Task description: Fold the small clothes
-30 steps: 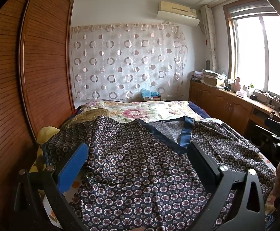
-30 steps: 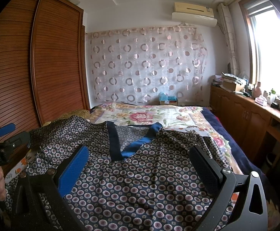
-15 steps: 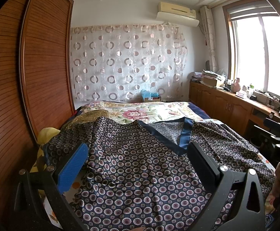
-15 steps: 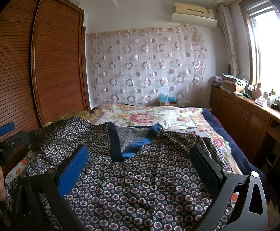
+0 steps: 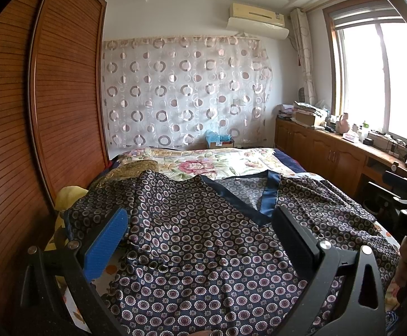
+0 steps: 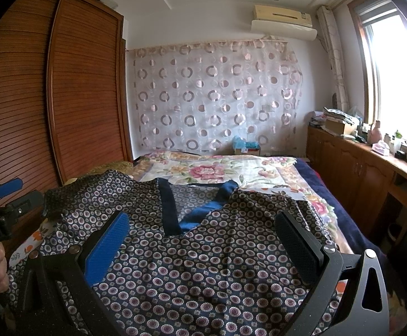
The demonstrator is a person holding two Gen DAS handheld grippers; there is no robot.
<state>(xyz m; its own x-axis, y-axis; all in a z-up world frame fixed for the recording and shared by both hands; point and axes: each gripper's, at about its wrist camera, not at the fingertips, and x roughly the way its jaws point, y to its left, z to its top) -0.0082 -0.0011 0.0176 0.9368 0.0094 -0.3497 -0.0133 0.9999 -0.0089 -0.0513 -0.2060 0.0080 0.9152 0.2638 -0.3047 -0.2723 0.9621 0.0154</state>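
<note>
Bedroom with a wooden wardrobe (image 5: pixel 35 112); on the bed (image 6: pixel 231 168) a dark patterned garment (image 5: pixel 203 238) lies spread, directly under and ahead of both tools. The left hand-held gripper (image 5: pixel 200 240) and the right hand-held gripper (image 6: pixel 200 240) stand wide open, holding nothing. I would lower each one to an outer edge of the cloth, pinch only one layer, then fold toward the blue collar (image 6: pixel 186 210).
</note>
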